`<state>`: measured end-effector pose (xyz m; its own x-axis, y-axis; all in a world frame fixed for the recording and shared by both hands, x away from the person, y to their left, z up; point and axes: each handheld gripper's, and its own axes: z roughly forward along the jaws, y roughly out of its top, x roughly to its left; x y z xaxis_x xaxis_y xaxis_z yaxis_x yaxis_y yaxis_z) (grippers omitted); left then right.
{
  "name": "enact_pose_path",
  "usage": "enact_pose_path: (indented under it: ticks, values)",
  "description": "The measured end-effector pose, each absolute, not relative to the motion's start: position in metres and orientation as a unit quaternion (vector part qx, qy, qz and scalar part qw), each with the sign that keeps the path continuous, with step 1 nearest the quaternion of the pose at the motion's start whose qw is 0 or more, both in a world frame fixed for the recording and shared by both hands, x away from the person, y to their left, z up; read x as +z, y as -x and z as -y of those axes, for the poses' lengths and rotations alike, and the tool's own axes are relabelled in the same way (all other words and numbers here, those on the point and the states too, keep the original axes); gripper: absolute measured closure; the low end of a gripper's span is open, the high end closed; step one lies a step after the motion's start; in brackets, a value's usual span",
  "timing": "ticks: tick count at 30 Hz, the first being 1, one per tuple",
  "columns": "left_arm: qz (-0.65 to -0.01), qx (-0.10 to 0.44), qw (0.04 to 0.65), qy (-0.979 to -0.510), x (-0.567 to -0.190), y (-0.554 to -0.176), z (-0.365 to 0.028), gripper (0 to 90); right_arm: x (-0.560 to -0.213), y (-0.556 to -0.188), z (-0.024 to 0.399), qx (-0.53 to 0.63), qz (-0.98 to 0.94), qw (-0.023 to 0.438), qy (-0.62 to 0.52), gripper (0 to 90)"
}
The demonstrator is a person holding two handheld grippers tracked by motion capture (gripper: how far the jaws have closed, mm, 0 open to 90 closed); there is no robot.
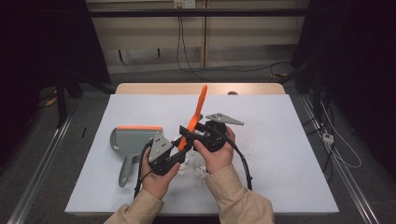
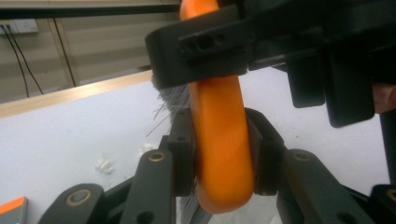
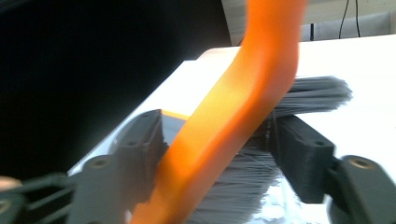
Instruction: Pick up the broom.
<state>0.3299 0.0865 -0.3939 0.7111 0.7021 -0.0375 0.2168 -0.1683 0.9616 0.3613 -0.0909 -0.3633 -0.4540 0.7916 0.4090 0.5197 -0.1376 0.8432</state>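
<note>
An orange-handled brush (image 1: 198,109) with grey bristles stands tilted above the table, handle up and away. My left gripper (image 1: 183,145) is shut on its lower orange end (image 2: 222,149), one pad on each side. My right gripper (image 1: 190,128) comes in from the right, a little higher up. In the right gripper view, the right gripper (image 3: 219,140) has its jaws on either side of the orange handle (image 3: 233,121) and the bristles (image 3: 313,93), and a gap shows at one jaw. A grey dustpan (image 1: 133,140) with an orange lip lies flat to the left.
Small white scraps (image 1: 198,169) lie on the white table cover (image 1: 280,140) under the hands, with dark specks to the right. A cable trails from each gripper toward the front edge. Beyond the table's far wooden edge (image 1: 154,87) is bare floor with cables.
</note>
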Motion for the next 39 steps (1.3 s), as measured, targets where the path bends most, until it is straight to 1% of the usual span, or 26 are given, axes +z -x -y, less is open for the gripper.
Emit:
enact_pose_path:
  ticks: [3, 5, 6, 8, 9, 10, 11, 12, 14, 15, 16, 18, 19, 20, 22, 24, 26, 27, 29, 31, 33, 39]
  values:
    - [-0.309, 0.220, 0.561, -0.736, -0.393, -0.328, -0.083, 65.7, -0.361, -0.360, 0.091, 0.558, -0.637, 0.119, -0.518, 43.4]
    - [-0.306, 0.225, 0.558, -0.738, -0.393, -0.327, -0.081, 64.0, -0.359, -0.359, 0.091, 0.557, -0.632, 0.113, -0.527, 49.7]
    - [-0.307, 0.224, 0.558, -0.738, -0.393, -0.327, -0.080, 64.0, -0.359, -0.359, 0.091, 0.557, -0.632, 0.113, -0.527, 49.7]
    - [-0.306, 0.227, 0.554, -0.740, -0.394, -0.327, -0.078, 61.9, -0.357, -0.357, 0.090, 0.551, -0.627, 0.109, -0.539, 55.8]
    - [-0.306, 0.229, 0.553, -0.740, -0.395, -0.326, -0.077, 61.9, -0.357, -0.357, 0.090, 0.551, -0.627, 0.109, -0.539, 55.8]
    - [-0.308, 0.229, 0.552, -0.740, -0.395, -0.327, -0.076, 59.1, -0.356, -0.356, 0.090, 0.556, -0.621, 0.103, -0.543, 59.6]
    - [-0.312, 0.229, 0.555, -0.736, -0.395, -0.327, -0.075, 59.1, -0.356, -0.356, 0.090, 0.556, -0.621, 0.103, -0.543, 59.6]
    - [-0.317, 0.231, 0.555, -0.734, -0.396, -0.328, -0.075, 55.6, -0.356, -0.356, 0.090, 0.557, -0.620, 0.100, -0.543, 62.7]
    - [-0.325, 0.219, 0.560, -0.730, -0.398, -0.333, -0.075, 48.1, -0.355, -0.357, 0.091, 0.567, -0.616, 0.086, -0.540, 68.7]
    - [-0.322, 0.218, 0.563, -0.730, -0.399, -0.335, -0.077, 47.2, -0.356, -0.360, 0.093, 0.568, -0.620, 0.091, -0.534, 68.8]
    - [-0.318, 0.226, 0.564, -0.728, -0.398, -0.335, -0.078, 45.7, -0.357, -0.362, 0.096, 0.575, -0.616, 0.082, -0.532, 68.9]
    - [-0.312, 0.219, 0.568, -0.730, -0.398, -0.336, -0.080, 45.4, -0.357, -0.363, 0.100, 0.580, -0.611, 0.075, -0.534, 69.0]
    - [-0.308, 0.214, 0.566, -0.734, -0.398, -0.337, -0.081, 41.7, -0.357, -0.365, 0.108, 0.581, -0.612, 0.083, -0.530, 69.1]
    - [-0.309, 0.210, 0.565, -0.736, -0.398, -0.337, -0.081, 41.7, -0.357, -0.365, 0.108, 0.581, -0.612, 0.083, -0.530, 69.1]
    - [-0.312, 0.206, 0.558, -0.741, -0.399, -0.338, -0.083, 33.0, -0.355, -0.365, 0.115, 0.576, -0.619, 0.097, -0.526, 69.2]
    - [-0.316, 0.197, 0.560, -0.740, -0.400, -0.339, -0.085, 31.2, -0.354, -0.366, 0.124, 0.571, -0.622, 0.107, -0.525, 69.2]
    - [-0.317, 0.196, 0.563, -0.738, -0.399, -0.340, -0.088, 27.3, -0.354, -0.367, 0.134, 0.580, -0.620, 0.091, -0.521, 69.2]
    - [-0.316, 0.194, 0.565, -0.737, -0.398, -0.340, -0.090, 25.9, -0.353, -0.367, 0.139, 0.580, -0.620, 0.096, -0.520, 69.2]
    - [-0.317, 0.192, 0.570, -0.734, -0.397, -0.340, -0.093, 23.8, -0.349, -0.366, 0.154, 0.571, -0.631, 0.114, -0.512, 69.2]
    - [-0.316, 0.189, 0.571, -0.734, -0.396, -0.341, -0.095, 22.6, -0.349, -0.366, 0.159, 0.567, -0.635, 0.115, -0.512, 69.1]
    - [-0.315, 0.186, 0.570, -0.735, -0.395, -0.341, -0.098, 19.6, -0.348, -0.364, 0.176, 0.559, -0.639, 0.126, -0.514, 69.2]
    - [-0.313, 0.183, 0.576, -0.733, -0.393, -0.341, -0.105, 15.1, -0.353, -0.359, 0.200, 0.540, -0.648, 0.125, -0.522, 69.1]
